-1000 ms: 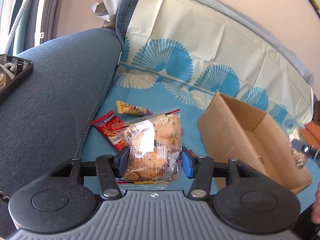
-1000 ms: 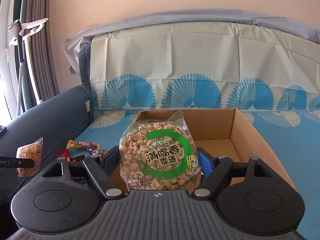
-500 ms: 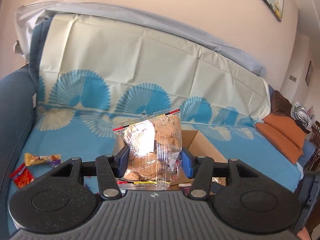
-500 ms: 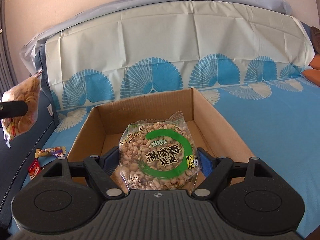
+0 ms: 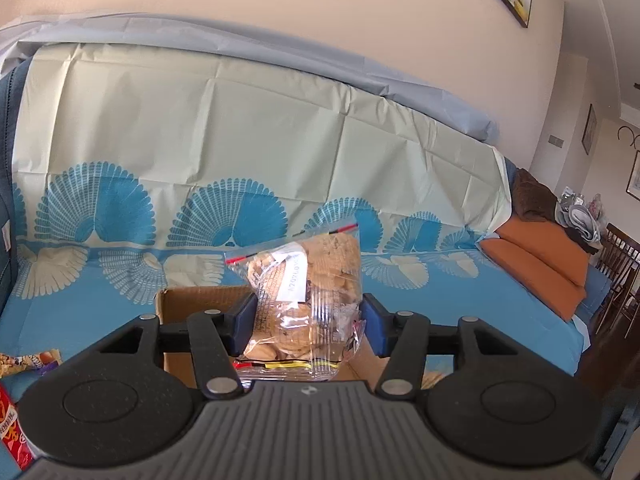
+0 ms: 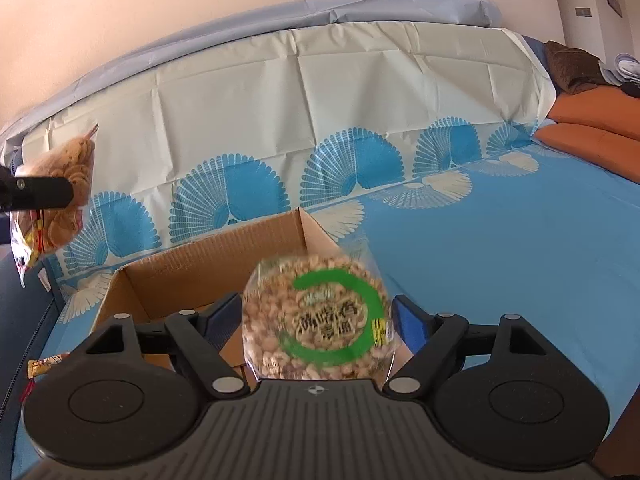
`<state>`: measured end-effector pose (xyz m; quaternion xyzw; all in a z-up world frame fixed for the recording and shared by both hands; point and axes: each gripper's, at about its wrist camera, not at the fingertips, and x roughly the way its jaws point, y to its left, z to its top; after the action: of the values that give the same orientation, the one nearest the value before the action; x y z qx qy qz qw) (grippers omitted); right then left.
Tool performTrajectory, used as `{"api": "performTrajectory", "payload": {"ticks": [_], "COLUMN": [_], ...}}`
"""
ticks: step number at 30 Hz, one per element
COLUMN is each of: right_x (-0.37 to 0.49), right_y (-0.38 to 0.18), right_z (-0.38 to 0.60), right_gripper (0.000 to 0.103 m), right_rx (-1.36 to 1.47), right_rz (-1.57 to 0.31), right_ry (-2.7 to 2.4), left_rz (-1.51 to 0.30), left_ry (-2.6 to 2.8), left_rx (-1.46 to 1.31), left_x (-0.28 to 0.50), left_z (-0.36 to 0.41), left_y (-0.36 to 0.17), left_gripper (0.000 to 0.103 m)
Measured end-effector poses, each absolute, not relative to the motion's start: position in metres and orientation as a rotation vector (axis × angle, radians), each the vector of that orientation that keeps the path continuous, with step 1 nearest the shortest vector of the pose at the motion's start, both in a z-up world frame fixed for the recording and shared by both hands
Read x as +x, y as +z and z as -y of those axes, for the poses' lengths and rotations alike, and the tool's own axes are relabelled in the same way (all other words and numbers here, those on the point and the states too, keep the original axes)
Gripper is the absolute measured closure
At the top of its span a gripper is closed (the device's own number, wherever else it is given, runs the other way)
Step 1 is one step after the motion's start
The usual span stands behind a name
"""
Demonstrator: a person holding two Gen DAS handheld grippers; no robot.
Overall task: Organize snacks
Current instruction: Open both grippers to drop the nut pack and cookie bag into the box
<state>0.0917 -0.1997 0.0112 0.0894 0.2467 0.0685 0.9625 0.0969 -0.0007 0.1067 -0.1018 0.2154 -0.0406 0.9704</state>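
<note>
Since a second ago the left gripper (image 5: 306, 322) has swung away from the blue armrest side, off the loose snacks, and now hangs over the near end of the box (image 5: 188, 298); the right gripper (image 6: 314, 326) has turned too, so the box (image 6: 208, 264) now lies ahead and left of it. Both sets of jaws have just been opening. In the left view the cookie bag (image 5: 308, 300) stands upright between the blue pads; the left pad seems to touch it, while a small gap shows at the right pad, so the grip looks released. In the right view the cereal bag (image 6: 320, 320) with the green ring is blurred and tilted between the spread pads, with clear gaps on both sides, above the box's right part. The cookie bag (image 6: 56, 192) also shows at the far left of the right view, raised above the box. A yellow wrapper (image 5: 28, 360) and a red packet (image 5: 10, 428) lie on the blue cloth (image 6: 500, 248) left of the box.
</note>
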Motion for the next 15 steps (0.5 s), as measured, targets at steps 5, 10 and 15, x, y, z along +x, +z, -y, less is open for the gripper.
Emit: {"api": "performTrajectory", "payload": {"ticks": [5,10,15], "right_x": [0.091,0.089,0.084], "right_y": [0.010,0.010,0.011], "right_z": [0.195,0.190,0.177], "right_gripper": [0.010,0.010,0.024], "right_rx": [0.159,0.142,0.098], "right_rz": [-0.497,-0.499,-0.477], "right_ry": [0.127,0.134,0.174], "left_rz": [-0.392,-0.333,-0.429], "left_ry": [-0.093,0.001,0.185], "left_rx": [-0.206,-0.204,-0.236], "left_x": [0.089,0.036,-0.007], "left_z": [-0.005,-0.067,-0.165], "left_y": [0.096,0.065,0.020], "left_gripper": [0.005,0.041,0.076]}}
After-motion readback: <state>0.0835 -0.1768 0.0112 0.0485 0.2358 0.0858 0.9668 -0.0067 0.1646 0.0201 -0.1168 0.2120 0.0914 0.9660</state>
